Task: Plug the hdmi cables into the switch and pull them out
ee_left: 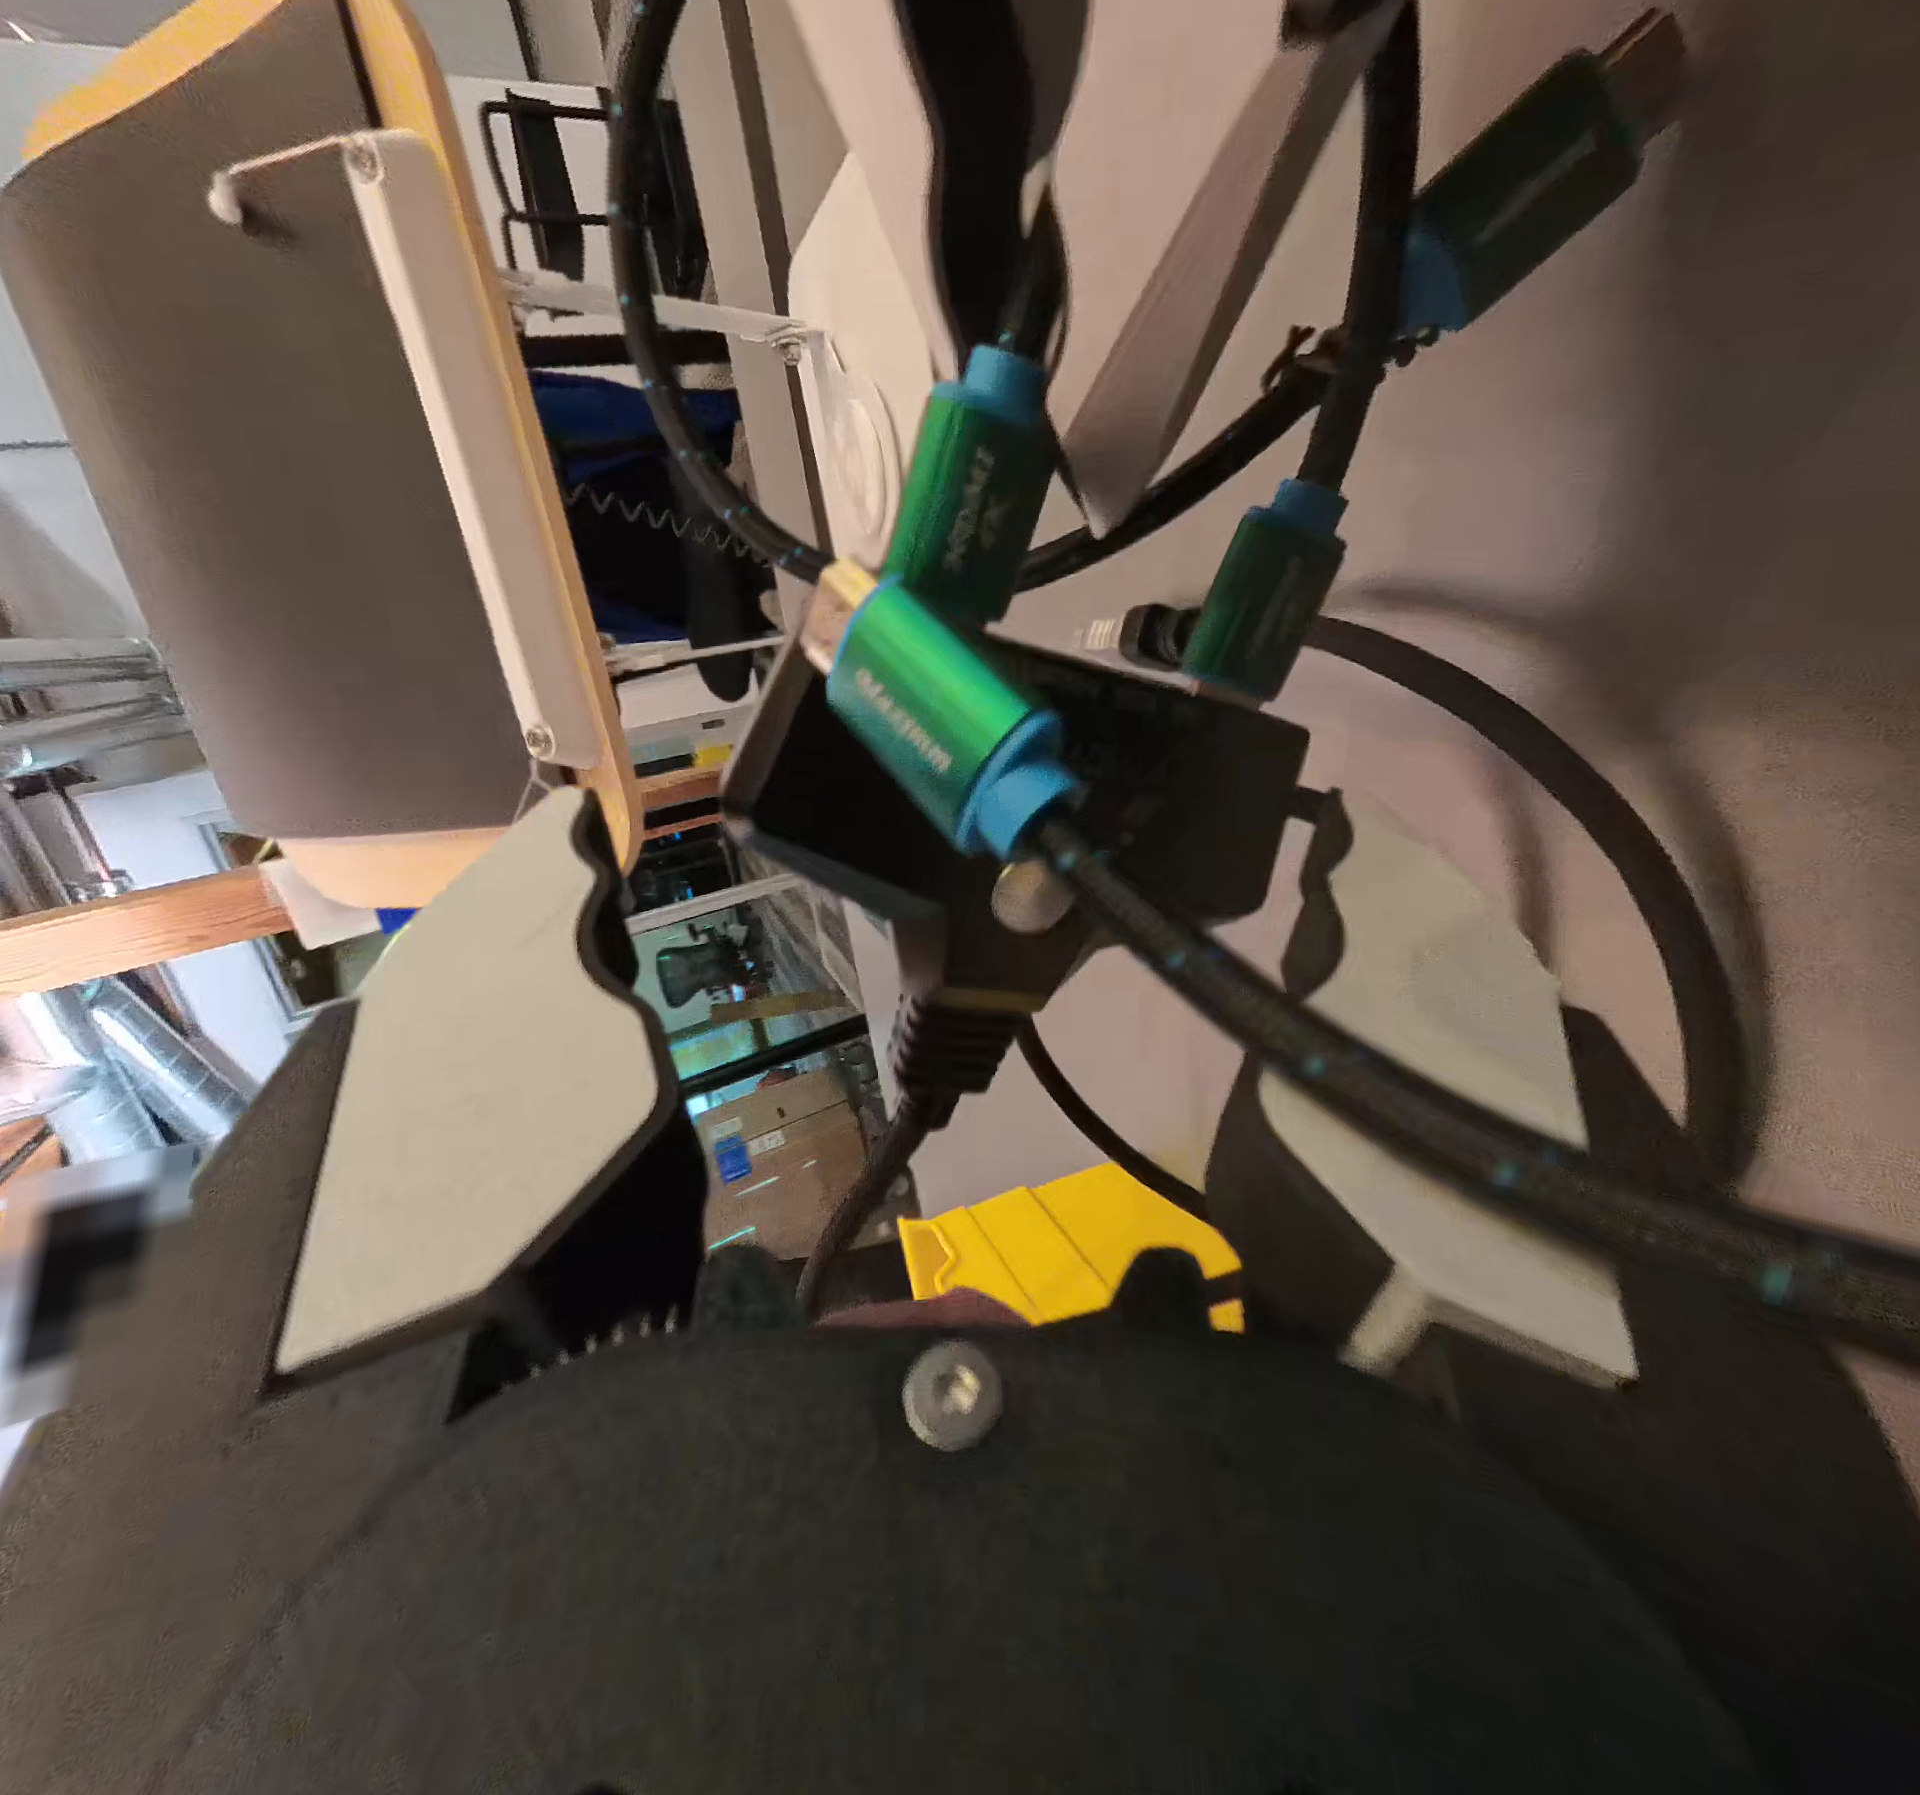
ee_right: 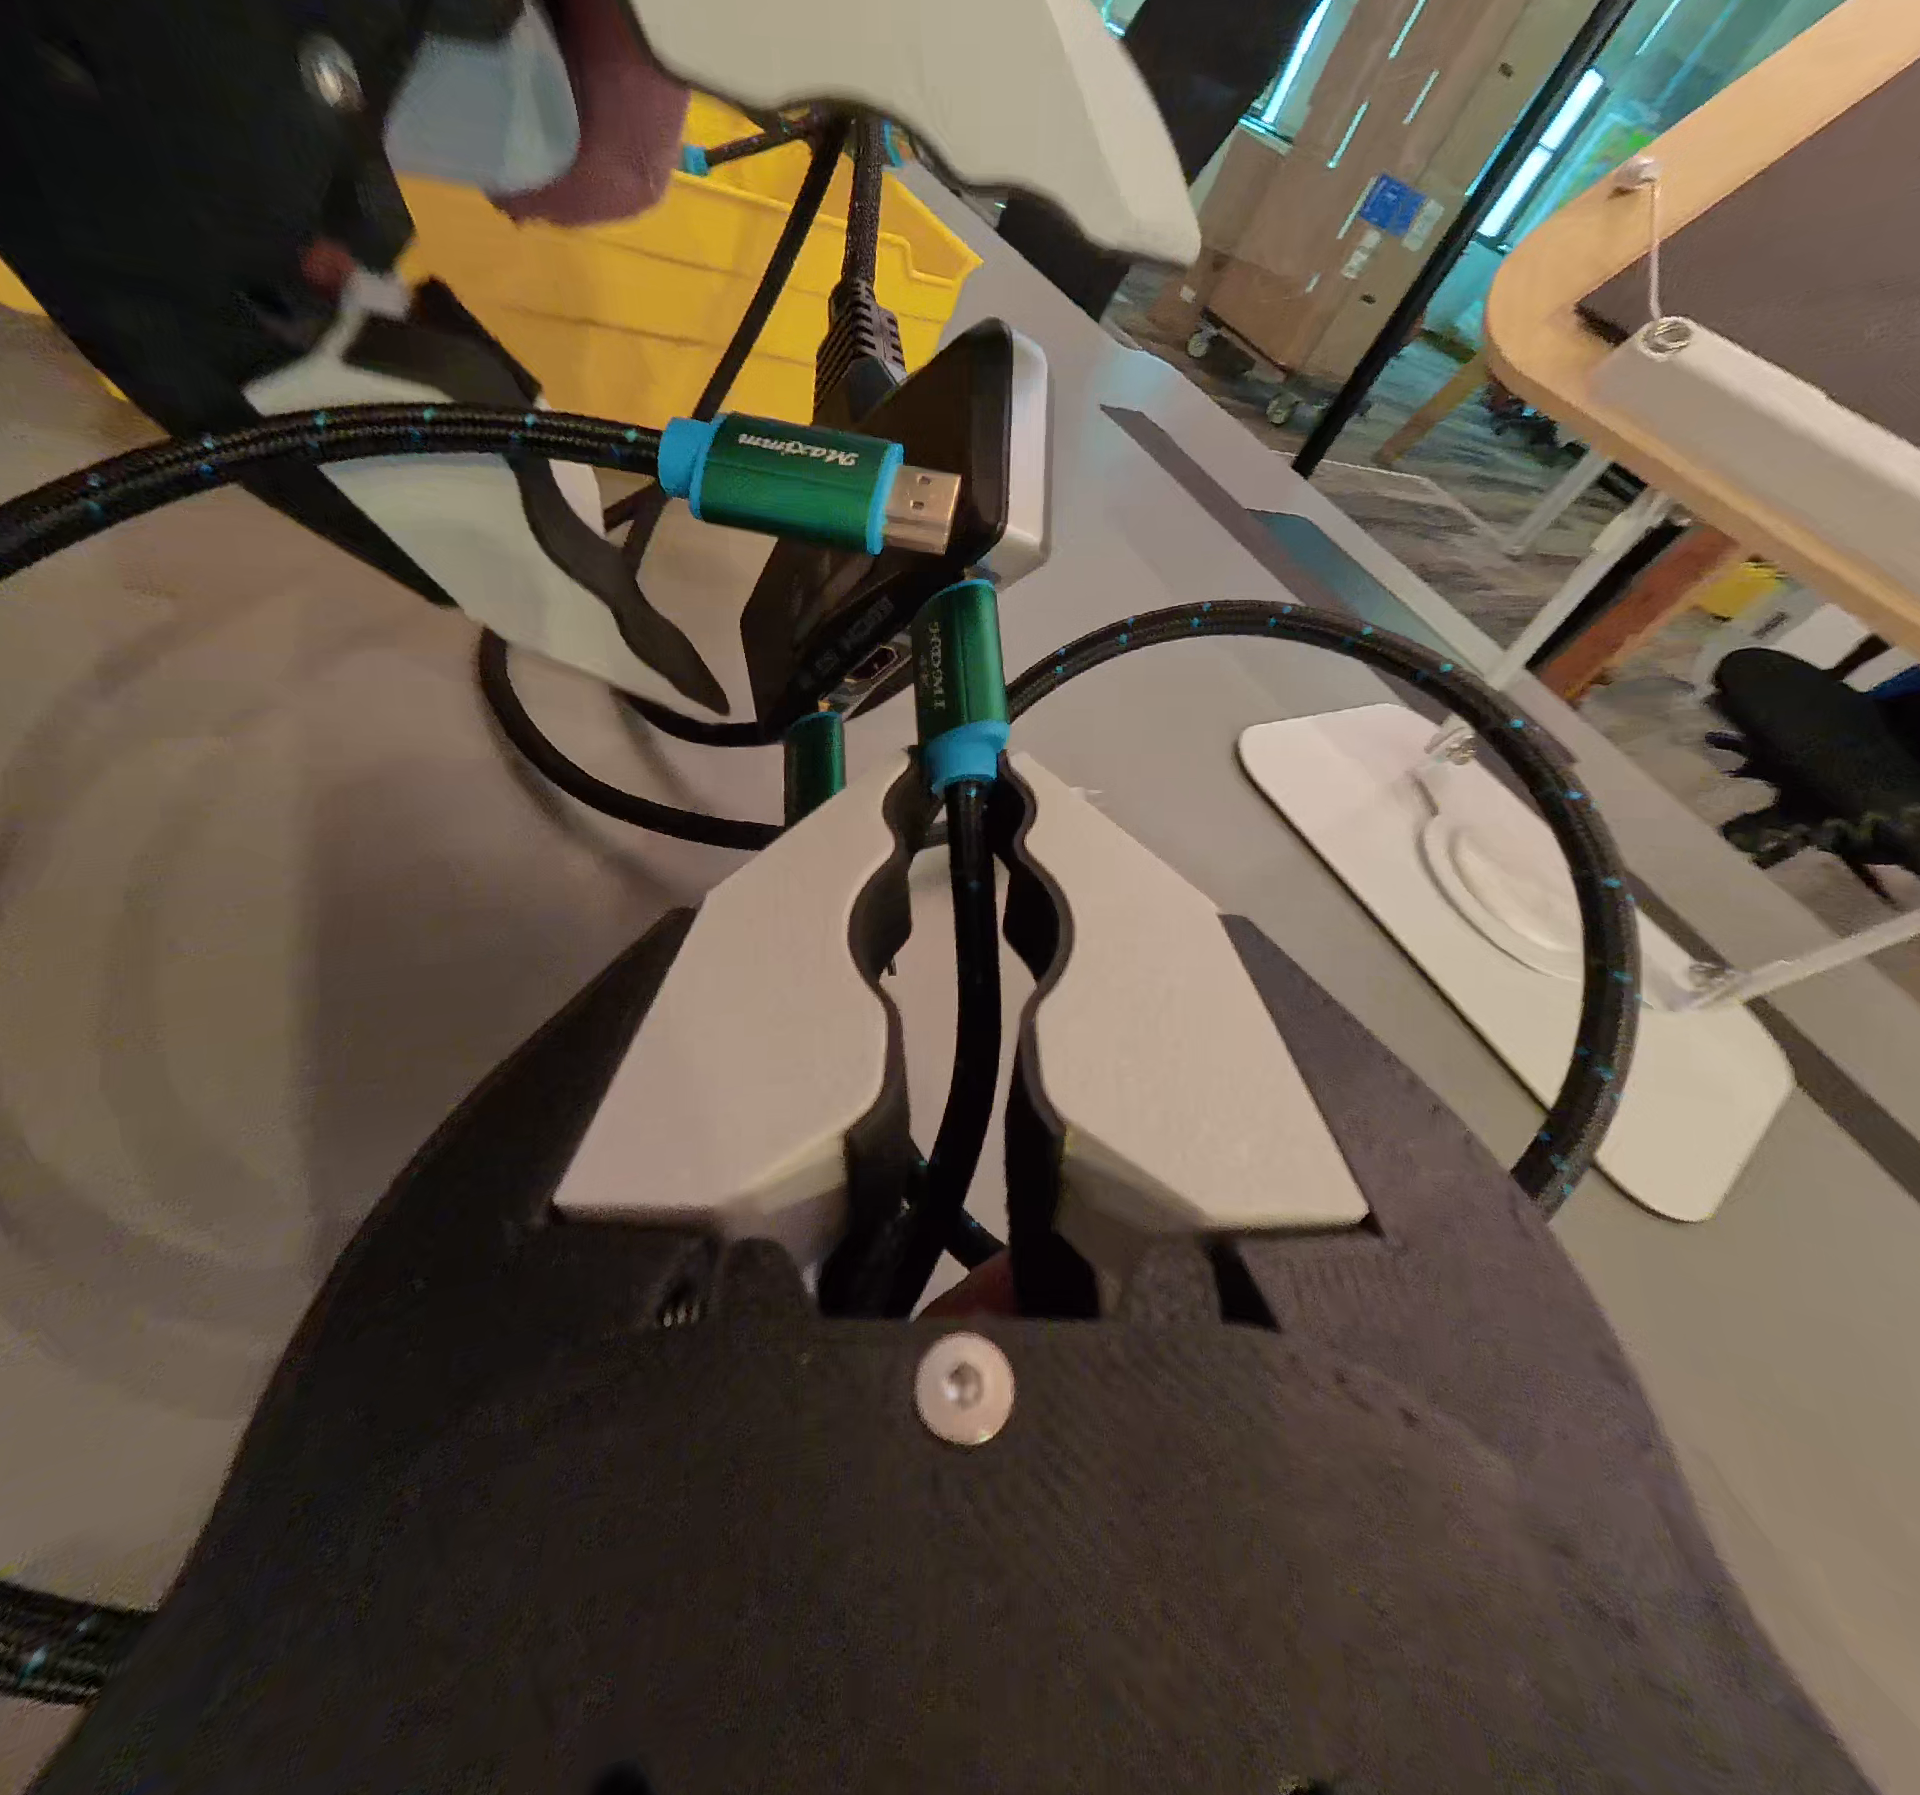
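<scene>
The black HDMI switch [ee_left: 1164, 769] hangs tilted between my left gripper's [ee_left: 956, 810] wide-open fingers; its right edge meets the right finger [ee_left: 1455, 1122], and a gap shows on the left. My right gripper [ee_right: 961, 789] is shut on a braided cable [ee_right: 966, 966] just behind a green plug [ee_right: 961, 675] that sits at the switch [ee_right: 935, 457]. A second green plug [ee_right: 816, 758] is in the port beside it. A loose green plug [ee_right: 790, 488] with a bare gold tip lies across the switch. Another loose plug [ee_left: 1527, 166] lies farther off. A black cable [ee_right: 862, 322] enters the switch's far end.
A yellow bin [ee_right: 675, 291] stands behind the switch. A white stand base [ee_right: 1558, 1070] with a clear bracket sits on the grey table [ee_right: 1766, 1433] to the right. A wood-edged grey panel [ee_left: 312, 446] stands at the table's side. Cable loops [ee_right: 1600, 862] lie around the switch. My right fingertips sit around 5 centimetres from my left ones.
</scene>
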Motion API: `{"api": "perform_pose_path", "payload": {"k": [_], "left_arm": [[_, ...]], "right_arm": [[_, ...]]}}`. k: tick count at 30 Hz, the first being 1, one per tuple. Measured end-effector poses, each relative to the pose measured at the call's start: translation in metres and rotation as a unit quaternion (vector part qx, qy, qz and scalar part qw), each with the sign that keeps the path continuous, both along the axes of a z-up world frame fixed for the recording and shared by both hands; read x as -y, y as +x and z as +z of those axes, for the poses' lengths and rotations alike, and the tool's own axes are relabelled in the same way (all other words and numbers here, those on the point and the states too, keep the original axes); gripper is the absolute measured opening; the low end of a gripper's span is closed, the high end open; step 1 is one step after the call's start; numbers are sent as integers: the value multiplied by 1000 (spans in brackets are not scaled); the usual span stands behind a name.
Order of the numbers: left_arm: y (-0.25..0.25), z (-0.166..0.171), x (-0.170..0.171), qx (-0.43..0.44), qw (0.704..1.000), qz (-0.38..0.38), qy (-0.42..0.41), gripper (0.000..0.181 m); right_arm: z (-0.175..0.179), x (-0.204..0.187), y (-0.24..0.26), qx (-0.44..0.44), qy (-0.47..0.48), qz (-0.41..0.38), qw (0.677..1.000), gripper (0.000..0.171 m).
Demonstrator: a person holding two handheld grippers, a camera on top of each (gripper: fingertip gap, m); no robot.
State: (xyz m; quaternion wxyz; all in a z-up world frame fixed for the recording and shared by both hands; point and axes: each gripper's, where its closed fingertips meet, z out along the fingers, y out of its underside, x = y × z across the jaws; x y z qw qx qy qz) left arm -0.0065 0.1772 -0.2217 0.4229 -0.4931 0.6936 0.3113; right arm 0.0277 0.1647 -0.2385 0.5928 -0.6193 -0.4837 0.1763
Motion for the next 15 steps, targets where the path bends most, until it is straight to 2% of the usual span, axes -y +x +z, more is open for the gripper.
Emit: {"api": "perform_pose_path", "payload": {"k": [4, 9, 15], "left_arm": [[-1, -17, -3, -39, 999, 1, 4, 124], [-3, -23, -11, -82, 997, 6, 10, 121], [-1, -23, -11, -78, 996, 2, -37, 120]], "right_arm": [[1, 5, -2, -25, -36, 24, 999, 8], [-4, 6, -2, -26, -62, 34, 997, 8], [0, 2, 0, -35, -54, 21, 998, 10]]}}
